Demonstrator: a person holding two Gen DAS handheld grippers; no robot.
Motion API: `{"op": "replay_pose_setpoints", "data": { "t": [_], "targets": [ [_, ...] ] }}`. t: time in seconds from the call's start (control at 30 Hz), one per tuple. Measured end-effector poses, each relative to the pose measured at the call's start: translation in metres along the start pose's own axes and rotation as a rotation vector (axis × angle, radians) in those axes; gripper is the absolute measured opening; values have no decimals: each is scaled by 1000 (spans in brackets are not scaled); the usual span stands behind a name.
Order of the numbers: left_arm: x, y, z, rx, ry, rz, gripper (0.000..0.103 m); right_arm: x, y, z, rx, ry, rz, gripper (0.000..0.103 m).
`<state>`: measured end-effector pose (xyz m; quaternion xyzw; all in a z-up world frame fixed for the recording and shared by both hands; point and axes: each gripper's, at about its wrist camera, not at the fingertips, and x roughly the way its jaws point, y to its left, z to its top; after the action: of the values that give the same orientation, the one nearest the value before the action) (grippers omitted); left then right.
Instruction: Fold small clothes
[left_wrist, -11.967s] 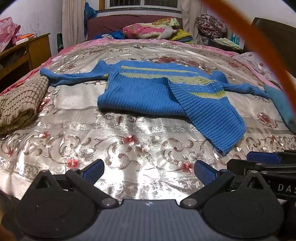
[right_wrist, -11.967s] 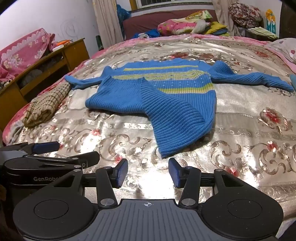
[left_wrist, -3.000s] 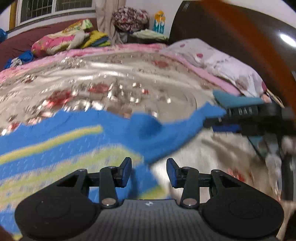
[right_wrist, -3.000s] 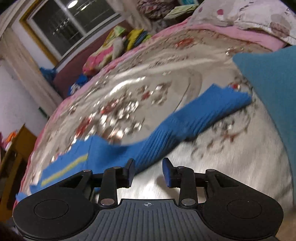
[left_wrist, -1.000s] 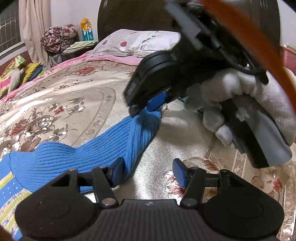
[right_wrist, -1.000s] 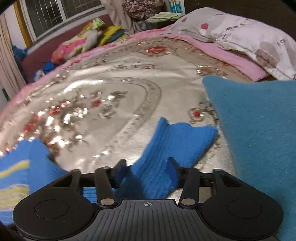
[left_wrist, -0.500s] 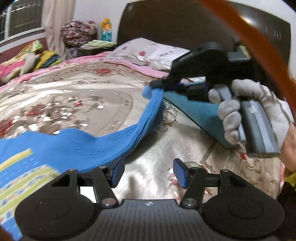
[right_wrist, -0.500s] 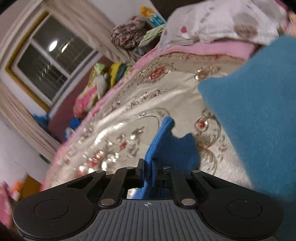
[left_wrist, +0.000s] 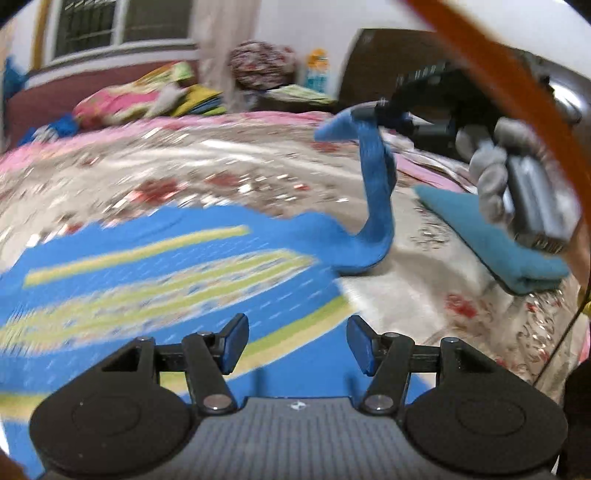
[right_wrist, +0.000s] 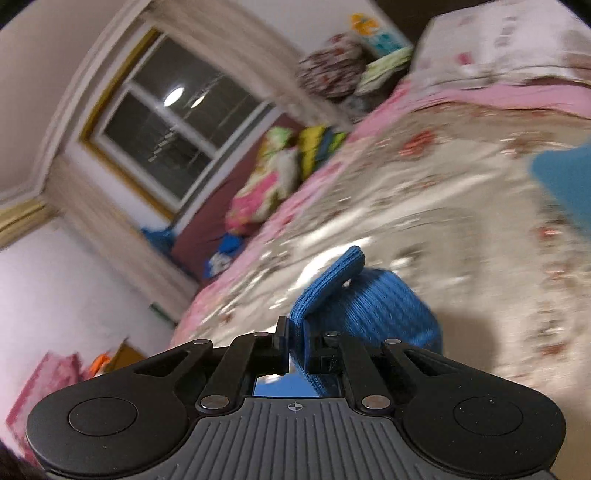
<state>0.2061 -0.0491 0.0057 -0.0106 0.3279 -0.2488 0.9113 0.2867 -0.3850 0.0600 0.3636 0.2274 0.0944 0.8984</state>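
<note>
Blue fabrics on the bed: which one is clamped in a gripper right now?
The striped sweater's sleeve, pinched at its cuff by the right gripper and lifted. The folded teal cloth lies untouched.

You are in a home bedroom: a wide bed (left_wrist: 258, 173) with a shiny floral cover, a dark headboard (left_wrist: 373, 70) behind it, and beyond it a curtained window (right_wrist: 166, 122) above piled bedding (right_wrist: 269, 177).

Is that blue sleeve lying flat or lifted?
Lifted: the right hand-held gripper pinches the sleeve cuff above the bed.
</note>
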Motion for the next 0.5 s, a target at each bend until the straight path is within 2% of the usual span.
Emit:
{"op": "replay_pose_setpoints", "data": {
  "t": [0.13, 0.27, 0.5],
  "targets": [
    [-8, 28, -13, -79, -20, 17, 63, 33, 59, -14, -81, 52, 62, 8],
    [-20, 48, -30, -131, -45, 14, 63, 75, 116, -45, -162, 126, 108, 8],
    [-30, 83, -45, -234, -56, -6, 63, 143, 188, -132, -341, 310, 120, 8]
  ]
}}
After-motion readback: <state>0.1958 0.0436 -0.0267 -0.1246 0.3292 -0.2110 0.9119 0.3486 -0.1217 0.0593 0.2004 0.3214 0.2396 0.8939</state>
